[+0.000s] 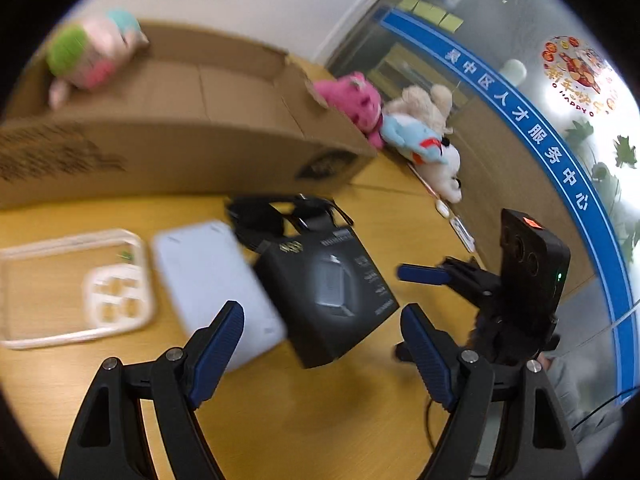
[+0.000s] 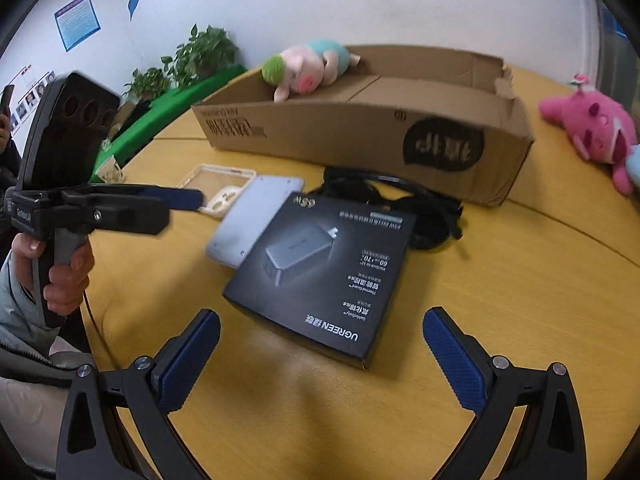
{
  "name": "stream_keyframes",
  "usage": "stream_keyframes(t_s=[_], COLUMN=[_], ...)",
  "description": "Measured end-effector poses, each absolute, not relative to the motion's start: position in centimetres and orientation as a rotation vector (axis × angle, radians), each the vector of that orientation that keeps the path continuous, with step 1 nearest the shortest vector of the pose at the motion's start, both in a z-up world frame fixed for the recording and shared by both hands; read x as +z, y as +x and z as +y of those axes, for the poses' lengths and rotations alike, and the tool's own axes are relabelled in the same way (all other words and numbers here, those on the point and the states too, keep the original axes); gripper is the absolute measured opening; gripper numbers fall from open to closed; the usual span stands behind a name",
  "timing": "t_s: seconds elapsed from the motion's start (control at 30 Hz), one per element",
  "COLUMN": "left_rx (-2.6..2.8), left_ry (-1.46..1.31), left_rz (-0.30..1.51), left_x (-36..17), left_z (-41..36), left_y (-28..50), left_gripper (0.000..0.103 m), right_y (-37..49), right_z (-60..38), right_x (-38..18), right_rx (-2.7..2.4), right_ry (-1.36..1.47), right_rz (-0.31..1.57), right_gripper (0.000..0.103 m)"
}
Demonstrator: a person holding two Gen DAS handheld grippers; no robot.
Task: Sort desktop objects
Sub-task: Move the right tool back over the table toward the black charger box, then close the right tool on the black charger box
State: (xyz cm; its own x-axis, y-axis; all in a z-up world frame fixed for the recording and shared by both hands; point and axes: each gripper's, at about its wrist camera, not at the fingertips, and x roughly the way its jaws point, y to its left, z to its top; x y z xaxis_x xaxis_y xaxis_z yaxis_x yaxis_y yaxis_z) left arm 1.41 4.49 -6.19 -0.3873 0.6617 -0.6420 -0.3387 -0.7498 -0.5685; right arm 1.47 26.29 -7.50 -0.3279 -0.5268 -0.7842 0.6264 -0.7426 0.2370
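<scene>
Both jaws stand apart and empty: the left gripper [image 1: 322,354] and the right gripper [image 2: 322,354] hover just above the yellow counter [image 2: 500,280], near the black charger box [image 2: 324,274]. Far behind it lies the long cardboard box [image 2: 360,124] with a pink plush pig [image 2: 308,68] on its rim. The charger box overlaps a white flat box [image 2: 256,220], black sunglasses [image 2: 404,204] just beyond it and a clear phone case [image 2: 218,184] to the left.

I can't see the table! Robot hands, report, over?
Both grippers, left and right, open, empty. Charger box on table, overlapping white box. Black cable behind it.
</scene>
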Motion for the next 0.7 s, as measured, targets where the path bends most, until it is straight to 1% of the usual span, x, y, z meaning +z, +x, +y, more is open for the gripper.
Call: stream_keyframes(t_s=[0.13, 0.2, 0.27, 0.4, 0.47, 0.57, 0.7], left_rx=[2.091, 2.064, 2.099, 2.038, 1.974, 1.979, 2.019], left_ry=[-1.272, -1.284, -1.300, -1.330, -1.348, -1.381, -1.434], left_rz=[-0.449, -0.437, -0.387, -0.420, -0.419, -0.394, -0.404], left_x=[-7.8, -8.3, -8.5, -8.3, -8.1, -8.1, -9.0], left_z=[7.2, 7.9, 8.3, 7.6, 7.5, 7.4, 6.9], left_y=[-0.1, -0.2, -0.1, 1.5, 3.2, 4.7, 4.5], left_gripper=[0.079, 0.080, 0.080, 0.080, 0.080, 0.080, 0.080], right_y=[0.7, 1.1, 1.8, 4.1, 5.8, 7.3, 7.4], right_z=[25.7, 25.1, 25.0, 26.2, 26.3, 26.4, 25.2], right_x=[-8.5, -8.7, -8.7, -8.7, -8.6, -9.0, -10.3], right_rx=[-2.040, -2.015, -2.003, -1.905, -1.875, -1.953, -1.965], right_ry=[1.187, 1.172, 1.163, 1.165, 1.159, 1.161, 1.182], right_rz=[0.079, 0.089, 0.095, 0.016, 0.070, 0.239, 0.400], right_gripper=[0.103, 0.103, 0.103, 0.103, 0.103, 0.103, 0.102])
